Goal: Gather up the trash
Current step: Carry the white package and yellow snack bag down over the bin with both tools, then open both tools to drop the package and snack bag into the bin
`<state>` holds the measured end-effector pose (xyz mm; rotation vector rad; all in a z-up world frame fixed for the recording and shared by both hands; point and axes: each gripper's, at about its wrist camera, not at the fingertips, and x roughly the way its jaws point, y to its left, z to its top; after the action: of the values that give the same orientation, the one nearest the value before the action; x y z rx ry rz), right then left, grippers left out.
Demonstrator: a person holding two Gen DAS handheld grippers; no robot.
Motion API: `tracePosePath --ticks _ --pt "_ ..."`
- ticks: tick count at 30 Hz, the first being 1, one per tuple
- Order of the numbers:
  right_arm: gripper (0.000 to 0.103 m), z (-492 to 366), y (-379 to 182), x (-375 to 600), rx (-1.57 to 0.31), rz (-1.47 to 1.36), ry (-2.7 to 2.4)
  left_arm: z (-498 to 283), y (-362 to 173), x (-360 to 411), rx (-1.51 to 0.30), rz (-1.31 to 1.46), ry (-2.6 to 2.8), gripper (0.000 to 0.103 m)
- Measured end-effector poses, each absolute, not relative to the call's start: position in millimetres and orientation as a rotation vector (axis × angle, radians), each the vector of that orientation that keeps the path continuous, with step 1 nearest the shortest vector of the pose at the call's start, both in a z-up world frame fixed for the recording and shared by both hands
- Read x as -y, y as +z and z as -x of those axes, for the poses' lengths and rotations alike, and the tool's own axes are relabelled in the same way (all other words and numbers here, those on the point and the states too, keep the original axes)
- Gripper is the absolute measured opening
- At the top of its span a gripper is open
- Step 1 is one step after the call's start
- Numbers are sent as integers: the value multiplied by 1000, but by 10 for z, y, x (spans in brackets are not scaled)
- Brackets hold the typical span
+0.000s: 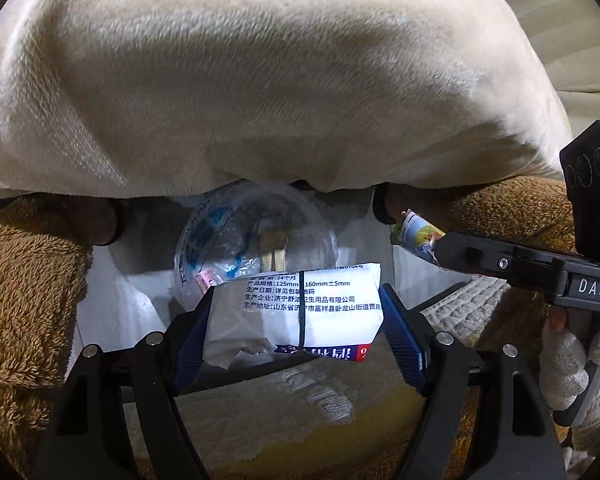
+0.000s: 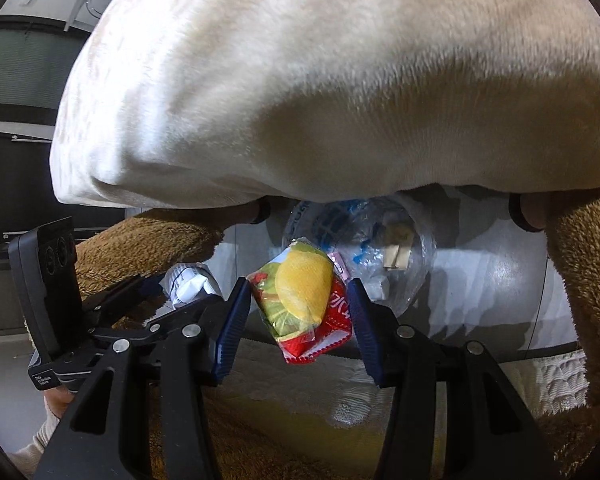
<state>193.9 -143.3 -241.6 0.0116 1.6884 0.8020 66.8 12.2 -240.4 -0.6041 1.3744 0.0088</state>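
Trash first: white plastic tissue pack w/ printed blue text (image 1: 296, 312) sits clamped across the left gripper (image 1: 296, 320), and a crumpled yellow-green-red snack wrapper (image 2: 304, 300) is pinched in the right gripper (image 2: 300, 312). Both hang just above a clear plastic bag w/ blue print (image 1: 236, 240), its mouth open below a cream fleece blanket (image 1: 260, 80), w/ brown fuzzy fabric (image 1: 24, 280) at either side. Judging by this, step in hand is the drop into the bag. To do it well: get each piece centred over the mouth, low, clear of the blanket edge, then let go one at a time so nothing lands on the rim. Left blue ribbed fingers (image 1: 192, 332) stand about mid-width, pressing the pack's ends; right fingers (image 2: 232, 320) narrower, squeezing the wrapper's sides.
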Motion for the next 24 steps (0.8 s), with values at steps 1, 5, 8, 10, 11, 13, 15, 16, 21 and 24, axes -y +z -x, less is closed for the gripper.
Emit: tracePosePath --ticks 1,5,8,10,11,13,15,16,21,24 --pt "50 -1928 -2432 1413 -1694 -7 799 -669 -2415 -118 -1380 608 7 76" --pt "50 -1917 -2475 1400 -1718 12 790 -667 -2427 -107 -1392 615 5 76" --pt "51 -1927 -2479 1403 -1721 16 787 -661 -2439 -100 -1402 617 4 77" --pt "51 -1932 -2459 1403 -1715 14 792 -664 -2431 -101 -1400 611 20 79" --pt "52 -1934 -2450 1412 -1709 12 789 -667 -2428 -101 -1398 604 27 81" --pt "60 -1934 -2427 1422 -1698 8 787 -668 -2417 -93 -1395 595 33 82" --pt "65 -1939 -2424 1426 -1689 1 788 -673 -2418 -75 -1400 582 39 85" --pt "66 -1943 -2417 1431 -1685 -3 789 -674 -2416 -69 -1399 578 40 87" --pt "66 -1985 -2360 1460 -1659 -26 791 -669 -2400 -90 -1387 567 51 88" --pt "66 -1992 -2314 1474 -1635 -38 800 -658 -2362 -112 -1364 573 51 88"
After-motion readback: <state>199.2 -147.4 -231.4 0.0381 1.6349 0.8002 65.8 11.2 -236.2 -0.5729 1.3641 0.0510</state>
